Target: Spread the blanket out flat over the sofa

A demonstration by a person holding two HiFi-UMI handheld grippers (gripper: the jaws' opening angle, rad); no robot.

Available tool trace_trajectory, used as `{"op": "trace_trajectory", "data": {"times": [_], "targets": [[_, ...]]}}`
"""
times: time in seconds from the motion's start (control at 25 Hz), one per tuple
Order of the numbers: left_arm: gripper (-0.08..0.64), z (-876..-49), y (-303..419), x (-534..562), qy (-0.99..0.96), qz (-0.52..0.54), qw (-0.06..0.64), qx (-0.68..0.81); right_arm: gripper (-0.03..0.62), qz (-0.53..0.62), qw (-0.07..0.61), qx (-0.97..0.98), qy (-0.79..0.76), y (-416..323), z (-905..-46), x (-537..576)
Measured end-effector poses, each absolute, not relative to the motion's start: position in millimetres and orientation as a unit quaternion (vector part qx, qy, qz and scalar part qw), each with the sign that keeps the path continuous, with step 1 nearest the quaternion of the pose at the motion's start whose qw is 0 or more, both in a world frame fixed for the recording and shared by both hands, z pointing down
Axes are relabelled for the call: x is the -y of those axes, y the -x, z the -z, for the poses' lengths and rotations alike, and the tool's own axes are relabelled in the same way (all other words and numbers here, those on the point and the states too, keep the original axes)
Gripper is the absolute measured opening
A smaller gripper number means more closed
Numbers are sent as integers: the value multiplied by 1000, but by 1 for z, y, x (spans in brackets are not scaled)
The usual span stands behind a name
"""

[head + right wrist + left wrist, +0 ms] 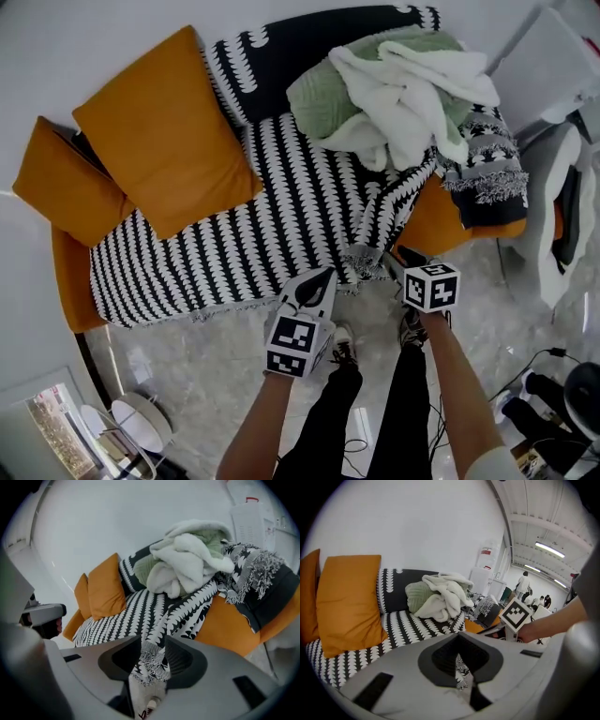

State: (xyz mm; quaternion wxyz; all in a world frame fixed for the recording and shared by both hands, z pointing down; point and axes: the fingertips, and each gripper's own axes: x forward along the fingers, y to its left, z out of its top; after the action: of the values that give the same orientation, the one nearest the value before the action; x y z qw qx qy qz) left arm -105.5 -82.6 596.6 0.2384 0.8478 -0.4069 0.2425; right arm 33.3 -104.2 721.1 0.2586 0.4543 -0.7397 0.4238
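Observation:
A black-and-white patterned blanket (281, 206) covers the seat and back of the orange sofa (459, 230); its right front part is bunched and hangs off the edge. My left gripper (322, 278) is low at the sofa's front and shut on the blanket's fringed edge (461, 667). To its right, my right gripper (403, 255) is open. The blanket's fringed corner (150, 660) hangs loose between its jaws in the right gripper view.
Two orange cushions (164, 131) (66, 183) lean at the sofa's left. A heap of white and green throws (394, 89) lies at the back right, and a dark fringed throw (487, 159) drapes the right arm. White furniture (562, 216) and floor cables (534, 366) are at the right.

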Motion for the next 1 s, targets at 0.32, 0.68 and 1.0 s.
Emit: {"op": "trace_trajectory", "data": {"times": [0.32,0.68,1.0], "targets": [[25,-612,106,80,-844,-240,263,401,162,-457,276,715,-452,-35,-782,110],[25,-632,105,84,-833,-267,259,409,119,-426,348,726,-412,-23,-812,97],[25,-633,72,87,-824,-268,267,421,3,-414,360,731,-405,-66,-805,98]]}}
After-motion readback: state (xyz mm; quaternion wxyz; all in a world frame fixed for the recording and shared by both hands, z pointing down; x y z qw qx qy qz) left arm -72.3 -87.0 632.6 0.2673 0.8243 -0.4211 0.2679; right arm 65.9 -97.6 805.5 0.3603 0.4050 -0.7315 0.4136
